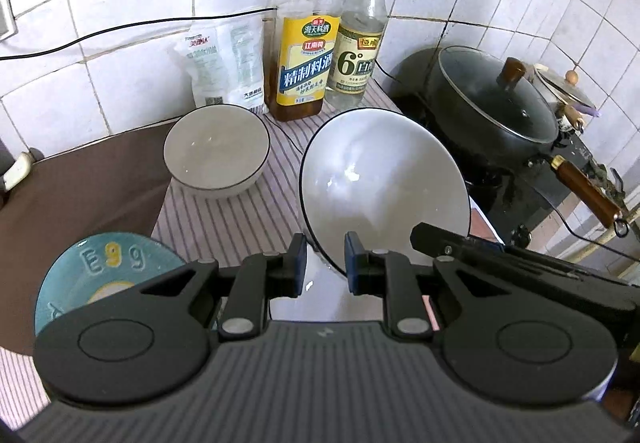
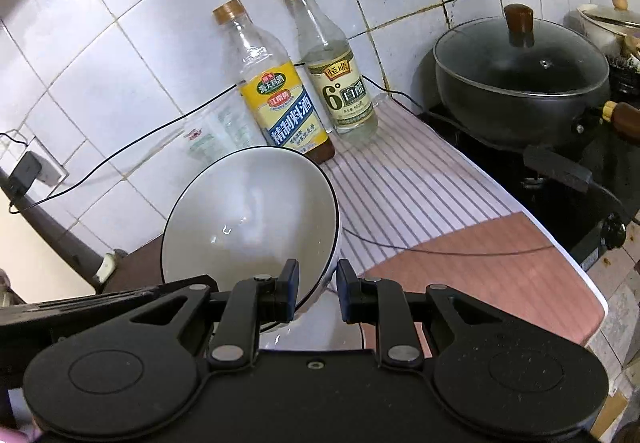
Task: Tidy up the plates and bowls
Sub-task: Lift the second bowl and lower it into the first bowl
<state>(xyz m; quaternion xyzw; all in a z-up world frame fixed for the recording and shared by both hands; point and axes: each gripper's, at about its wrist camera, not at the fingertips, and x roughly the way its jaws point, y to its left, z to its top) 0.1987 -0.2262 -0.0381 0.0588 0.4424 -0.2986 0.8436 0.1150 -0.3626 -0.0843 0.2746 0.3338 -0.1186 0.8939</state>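
A large white bowl with a black rim hangs tilted above the counter, held from both sides. My left gripper is shut on its near-left rim. My right gripper is shut on the opposite rim of the same bowl, and its black finger shows in the left wrist view. A smaller white bowl stands upright on the striped cloth. A teal plate with raised lettering lies at the lower left. Something white shows under the fingers, mostly hidden.
Two bottles, yellow-labelled and clear, and a white bag stand against the tiled wall. A black wok with a glass lid sits on the stove at right. A black cable crosses the cloth.
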